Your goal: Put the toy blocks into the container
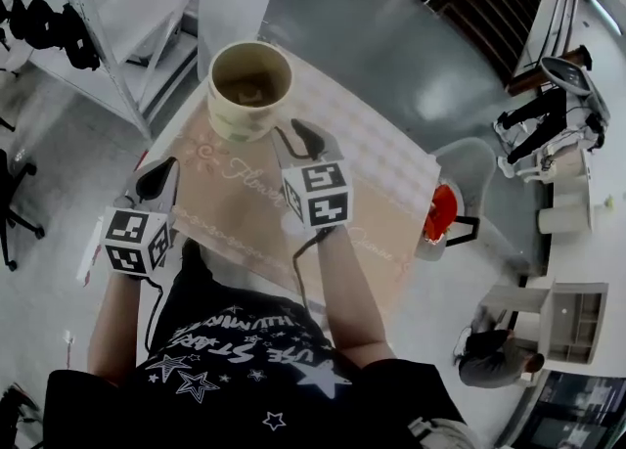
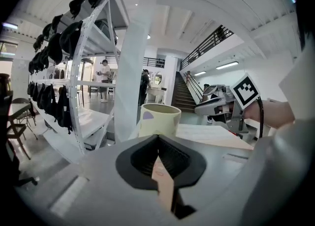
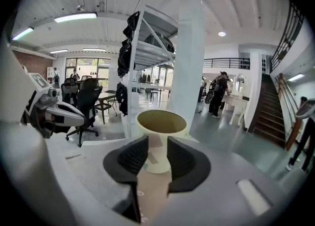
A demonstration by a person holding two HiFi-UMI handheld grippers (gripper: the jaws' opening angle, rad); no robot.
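So the container (image 1: 249,85) is a cream tub with a wide round mouth. It sits at the 12 o'clock end of the table, on a pinkish tablecloth (image 1: 391,183) with a swirly print. It stands upright with its mouth pointing straight up, so the long axis is vertical. There's a darker lump down at the bottom. That could be toy blocks already in there, but I honestly can't tell from the head view. I don't see a single loose block anywhere on the cloth.

My guess on handling: the tub looks stiff and light, probably plastic, and likely smooth on the outside. I wouldn't squeeze the round wall. I'd pinch the rim, one pad inside and one outside. It doesn't look fragile, but a nudge near the top could probably tip it (it seems mostly empty).

The right gripper (image 3: 157,144) is at about 5 o'clock from the tub and aimed right at it. Its jaws are apart with nothing in the gap, and you can see the tub's wall through it. The left gripper (image 2: 157,139) hangs at about 8 o'clock, off the table's corner. Its jaws are pressed together and it's holding nothing.

Beyond the table there's a white shelving rack (image 1: 127,7) at 10 o'clock.
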